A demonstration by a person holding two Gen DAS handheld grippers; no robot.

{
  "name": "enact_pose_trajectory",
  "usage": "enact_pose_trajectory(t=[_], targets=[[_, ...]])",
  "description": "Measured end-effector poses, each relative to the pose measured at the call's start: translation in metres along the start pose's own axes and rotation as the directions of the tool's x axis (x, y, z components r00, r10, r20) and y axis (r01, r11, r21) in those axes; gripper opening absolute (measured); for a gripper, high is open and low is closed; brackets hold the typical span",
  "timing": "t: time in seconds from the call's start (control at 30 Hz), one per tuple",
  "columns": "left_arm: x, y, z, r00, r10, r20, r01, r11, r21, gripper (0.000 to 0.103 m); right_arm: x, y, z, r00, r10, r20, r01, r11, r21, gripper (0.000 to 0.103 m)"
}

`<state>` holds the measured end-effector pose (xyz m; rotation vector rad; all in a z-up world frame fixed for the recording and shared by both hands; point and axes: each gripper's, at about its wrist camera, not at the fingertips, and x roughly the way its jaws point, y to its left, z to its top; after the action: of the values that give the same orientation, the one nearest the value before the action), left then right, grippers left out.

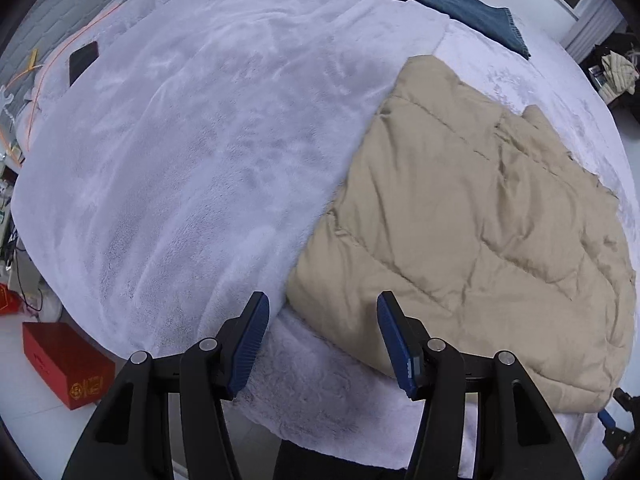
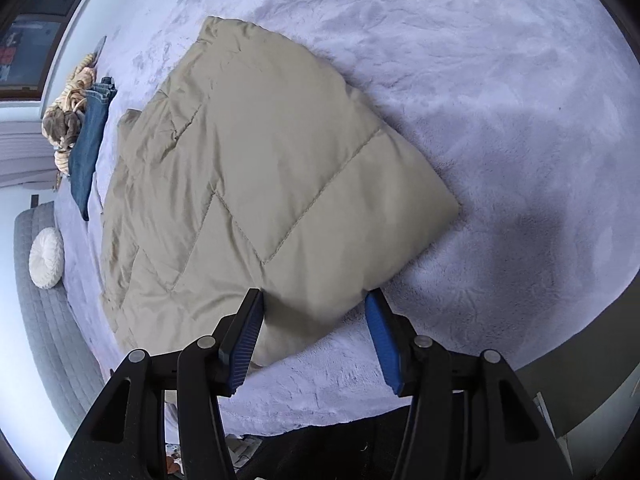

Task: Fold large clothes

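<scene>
Both claws, left claw [image 1: 322, 340] and right claw [image 2: 314, 338], are hanging spread and empty over the coat's [image 2: 256, 184] near edge. The coat is lying folded on the bed [image 2: 500, 120]; beyond it, jeans [image 2: 88, 144] are seemingly waiting.

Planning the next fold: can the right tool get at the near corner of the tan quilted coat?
Probably yes. The right tool is open and empty above the coat, its near corner lying between the fingers with nothing over it on the bed cover.
</scene>
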<state>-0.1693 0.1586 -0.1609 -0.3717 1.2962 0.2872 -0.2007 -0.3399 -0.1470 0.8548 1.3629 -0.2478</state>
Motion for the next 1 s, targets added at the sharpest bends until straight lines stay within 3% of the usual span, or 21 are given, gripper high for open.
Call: enact_pose_trajectory(t=[0.27, 0.33, 0.37, 0.47, 0.5, 0.53, 0.6, 1.0], targets=[[-0.027, -0.032, -0.010, 0.999, -0.041, -0.001, 0.041, 0.999, 0.035, 0.058, -0.010, 0.017, -0.008, 0.998, 0.060, -0.024, -0.063, 0.991, -0.115, 0.058], [-0.032, -0.037, -0.013, 0.999, -0.050, -0.004, 0.050, 0.998, 0.045, 0.058, -0.010, 0.019, -0.012, 0.997, 0.066, -0.044, -0.072, 0.987, -0.142, 0.065], [-0.033, -0.039, -0.014, 0.998, -0.054, -0.006, 0.055, 0.997, 0.048, 0.058, -0.009, 0.022, -0.014, 0.996, 0.073, -0.050, -0.080, 0.985, -0.154, 0.074], [-0.037, -0.043, -0.015, 0.998, -0.063, -0.015, 0.063, 0.996, 0.062, 0.058, -0.013, 0.025, -0.021, 0.995, 0.078, -0.060, -0.088, 0.981, -0.176, 0.074], [-0.037, -0.044, -0.015, 0.998, -0.062, -0.019, 0.063, 0.996, 0.069, 0.065, -0.013, 0.028, -0.022, 0.995, 0.080, -0.061, -0.090, 0.980, -0.179, 0.074], [-0.037, -0.044, -0.013, 0.998, -0.061, -0.022, 0.062, 0.995, 0.075, 0.087, -0.012, 0.032, -0.023, 0.995, 0.083, -0.063, -0.093, 0.979, -0.182, 0.074], [-0.040, -0.043, -0.010, 0.998, -0.059, 0.001, 0.059, 0.995, 0.082, 0.100, -0.011, 0.038, -0.025, 0.995, 0.082, -0.063, -0.092, 0.977, -0.192, 0.074], [-0.024, -0.032, 0.041, 0.997, -0.074, -0.037, 0.081, 0.970, 0.229, 0.100, 0.034, 0.120, -0.056, 0.995, 0.065, -0.071, -0.081, 0.964, -0.254, 0.074]])
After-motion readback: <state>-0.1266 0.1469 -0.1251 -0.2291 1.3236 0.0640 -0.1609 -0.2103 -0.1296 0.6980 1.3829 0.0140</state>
